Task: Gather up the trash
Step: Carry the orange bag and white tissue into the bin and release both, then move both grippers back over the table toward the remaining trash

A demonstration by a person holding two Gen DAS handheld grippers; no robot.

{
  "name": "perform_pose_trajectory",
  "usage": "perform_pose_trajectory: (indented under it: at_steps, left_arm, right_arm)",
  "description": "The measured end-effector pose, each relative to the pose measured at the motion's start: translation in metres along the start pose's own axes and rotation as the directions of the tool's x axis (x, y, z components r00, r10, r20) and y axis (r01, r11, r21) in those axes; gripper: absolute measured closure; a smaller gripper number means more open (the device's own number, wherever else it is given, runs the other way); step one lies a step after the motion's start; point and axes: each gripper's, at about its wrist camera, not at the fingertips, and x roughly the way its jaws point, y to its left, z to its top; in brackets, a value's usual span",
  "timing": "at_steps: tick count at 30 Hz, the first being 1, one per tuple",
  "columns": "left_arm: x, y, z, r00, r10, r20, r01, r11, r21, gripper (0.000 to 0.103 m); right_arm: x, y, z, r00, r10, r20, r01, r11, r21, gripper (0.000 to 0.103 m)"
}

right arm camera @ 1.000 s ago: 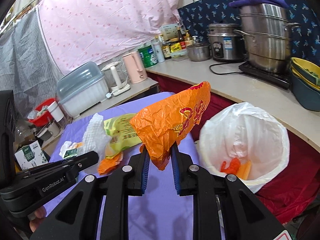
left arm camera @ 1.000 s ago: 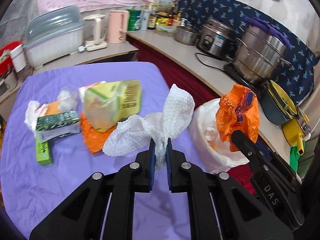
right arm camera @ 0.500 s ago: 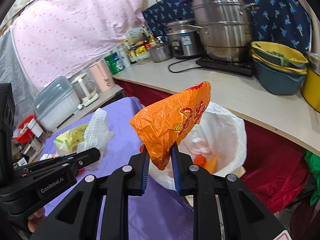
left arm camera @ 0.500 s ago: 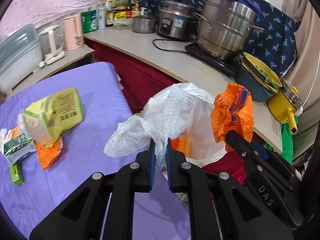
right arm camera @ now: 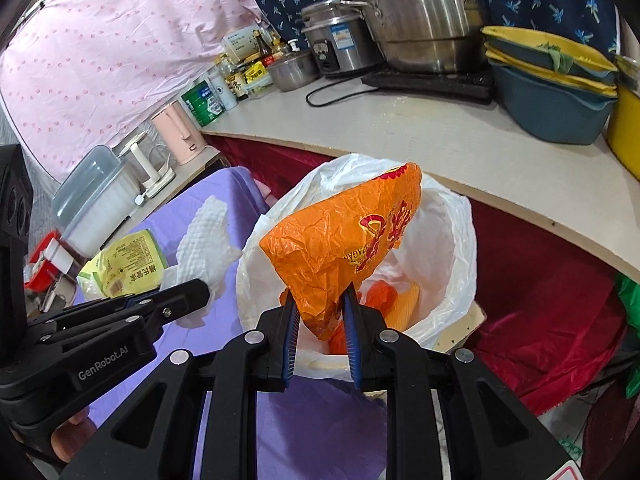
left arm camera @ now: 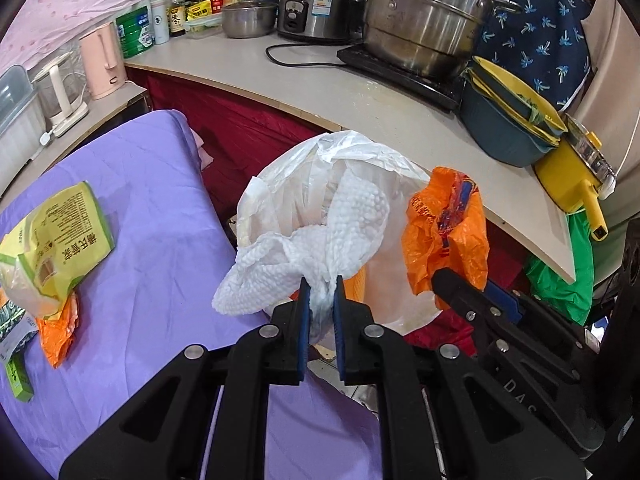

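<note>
My left gripper is shut on a crumpled white paper towel and holds it over the near rim of a bin lined with a white plastic bag. Just to its right, my right gripper is shut on a crinkled orange plastic bag above the bin's opening. Orange scraps lie inside the bin. The left wrist view shows the orange bag beside the towel; the right wrist view shows the towel at the left.
Left of the bin, a table with a purple cloth carries a yellow-green packet, an orange wrapper and a green box. Behind the bin runs a counter with steel pots, stacked basins and bottles.
Both grippers have swung right, off the purple table toward the bin, and dropped lower. The towel and the orange bag now hang over the bin; both grips are unchanged.
</note>
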Motion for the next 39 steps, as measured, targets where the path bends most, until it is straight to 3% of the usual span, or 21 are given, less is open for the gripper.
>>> perform_pose_trajectory:
  at_steps: [10,15,21,34,39]
  left_arm:
    - [0.026,-0.010,0.010,0.999,0.004,-0.036,-0.003,0.999,0.043,0.091]
    - [0.022,-0.010,0.013,1.000,0.012,-0.002,-0.012,0.999,0.038,0.061]
    - [0.013,-0.010,0.018,0.999,0.019,0.034,-0.020,0.999,0.039,0.043]
    - [-0.014,-0.002,0.022,0.996,0.018,0.088,-0.017,1.000,-0.014,0.037]
    - [-0.035,0.019,0.019,0.991,0.044,0.125,-0.035,0.997,-0.072,0.026]
  right_arm:
    - [0.029,-0.010,-0.004,0.997,0.015,-0.074,-0.011,0.999,0.044,0.078]
    - [0.027,-0.009,-0.003,0.998,0.000,-0.061,0.002,0.999,0.040,0.069]
    - [0.015,-0.005,0.000,0.999,-0.043,-0.017,0.043,0.999,0.021,0.055]
    - [-0.018,0.004,0.004,0.993,-0.094,0.065,0.094,0.996,0.001,0.046]
    - [-0.029,0.020,0.006,0.992,-0.079,0.096,0.081,0.997,-0.016,0.042]
